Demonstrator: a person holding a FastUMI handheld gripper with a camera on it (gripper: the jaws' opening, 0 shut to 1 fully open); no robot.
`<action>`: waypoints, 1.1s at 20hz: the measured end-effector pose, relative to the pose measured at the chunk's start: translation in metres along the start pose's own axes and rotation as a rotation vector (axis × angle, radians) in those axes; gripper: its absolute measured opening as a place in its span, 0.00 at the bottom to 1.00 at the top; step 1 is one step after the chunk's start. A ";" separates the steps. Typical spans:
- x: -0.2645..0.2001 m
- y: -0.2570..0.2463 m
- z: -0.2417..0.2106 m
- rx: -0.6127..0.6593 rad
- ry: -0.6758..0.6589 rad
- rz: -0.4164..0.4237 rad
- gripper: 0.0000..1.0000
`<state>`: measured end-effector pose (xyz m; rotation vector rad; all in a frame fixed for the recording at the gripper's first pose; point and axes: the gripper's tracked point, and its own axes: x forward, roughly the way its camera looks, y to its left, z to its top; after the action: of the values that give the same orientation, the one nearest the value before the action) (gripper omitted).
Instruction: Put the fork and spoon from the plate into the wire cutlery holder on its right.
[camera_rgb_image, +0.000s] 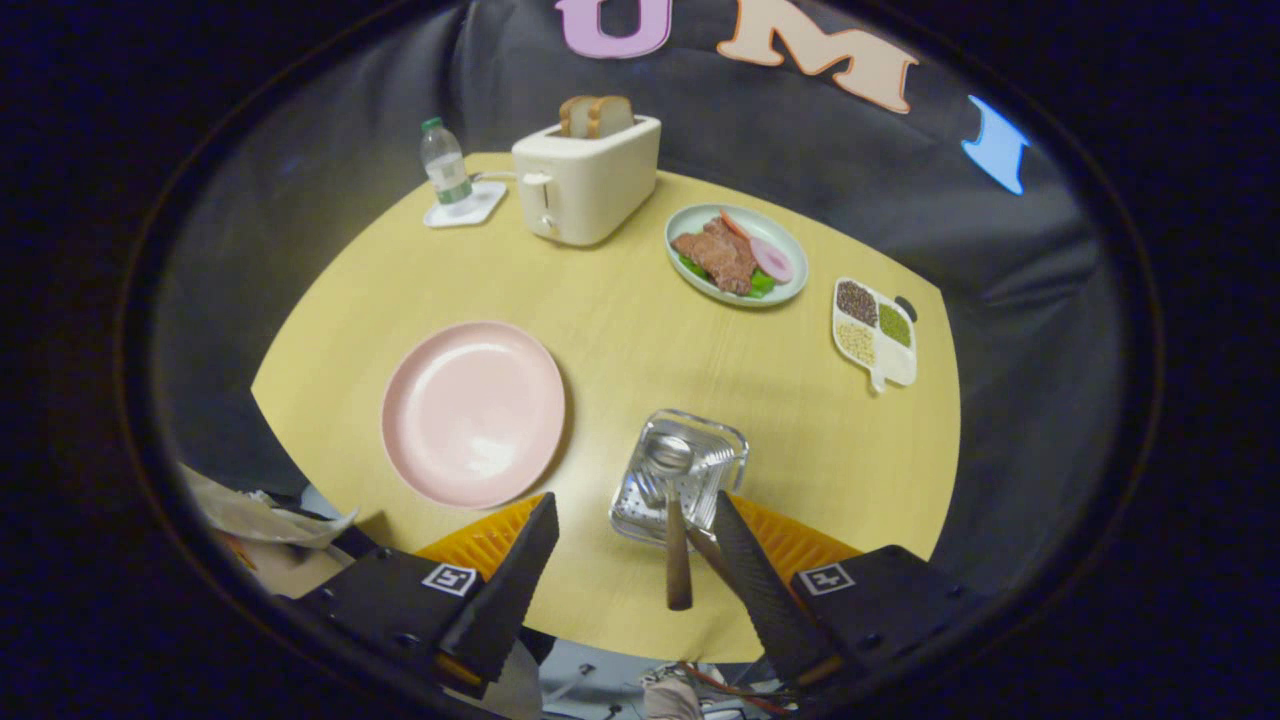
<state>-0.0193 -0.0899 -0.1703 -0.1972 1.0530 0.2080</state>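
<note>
Gripper view: gripper (635, 545) open above the holder (682, 478) with a spoon (677, 520) in it, plate (472, 412) left, toaster (585, 178) beyond

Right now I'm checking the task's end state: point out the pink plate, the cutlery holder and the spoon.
pink plate (473, 412), gripper view, bare centre.
cutlery holder (728, 437), gripper view, far rim.
spoon (678, 560), gripper view, handle.

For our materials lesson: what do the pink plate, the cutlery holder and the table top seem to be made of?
Pink plate: probably glazed ceramic or melamine, smooth with soft sheen. Cutlery holder: shiny perforated metal, bright glints. Table: pale wood-look surface, faint grain, matte.
</note>
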 end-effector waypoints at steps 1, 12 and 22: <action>-0.005 0.009 0.009 0.028 -0.063 0.011 1.00; -0.077 0.060 0.066 0.207 -0.658 -0.093 0.99; -0.125 0.065 0.075 0.283 -0.958 -0.274 0.99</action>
<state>-0.0334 -0.0171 -0.0287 0.0278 0.0901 -0.1024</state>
